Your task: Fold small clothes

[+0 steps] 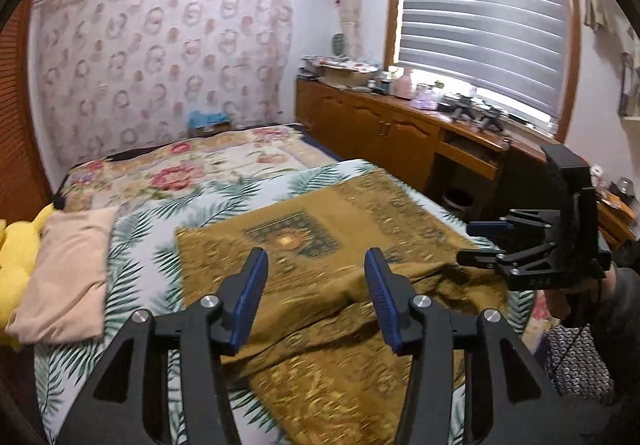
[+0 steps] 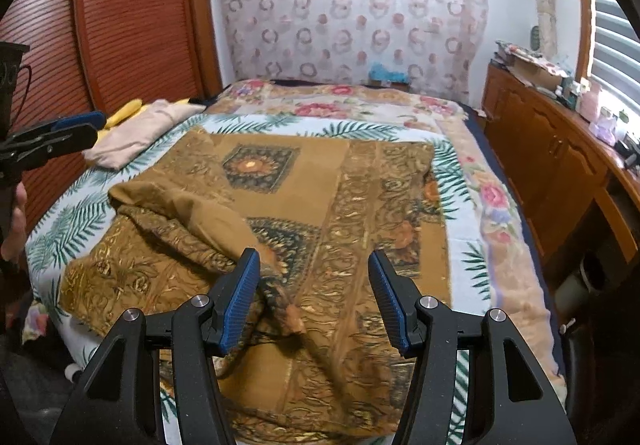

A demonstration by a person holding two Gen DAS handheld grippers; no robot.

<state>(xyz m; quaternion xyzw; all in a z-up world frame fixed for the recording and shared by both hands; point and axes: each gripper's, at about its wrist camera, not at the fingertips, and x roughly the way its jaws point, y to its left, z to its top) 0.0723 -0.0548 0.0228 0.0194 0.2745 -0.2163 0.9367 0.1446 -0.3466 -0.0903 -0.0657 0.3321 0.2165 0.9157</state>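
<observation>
An ochre patterned cloth (image 1: pixel 360 205) (image 2: pixel 320 185) lies spread on the bed, with its near left part folded over into a rumpled ridge. My left gripper (image 1: pixel 315 261) hovers over the cloth's near edge, open, with nothing between its blue pads (image 1: pixel 248 297). The right gripper (image 2: pixel 314 261) hangs above the rumpled fold, open as well, its pads (image 2: pixel 240 297) not pressing the fabric. Each gripper shows in the other's view: the right one (image 1: pixel 480 241) at the cloth's right edge, the left one (image 2: pixel 76 129) at the far left, held by a hand.
A leaf-print sheet (image 1: pixel 140 245) covers the bed under the cloth. A folded beige garment (image 1: pixel 68 273) (image 2: pixel 136 129) lies at the left by a yellow plush (image 1: pixel 16 241). Wooden cabinets (image 1: pixel 380 125) (image 2: pixel 540 149) line the right side; a red slatted wardrobe (image 2: pixel 132 25) stands left.
</observation>
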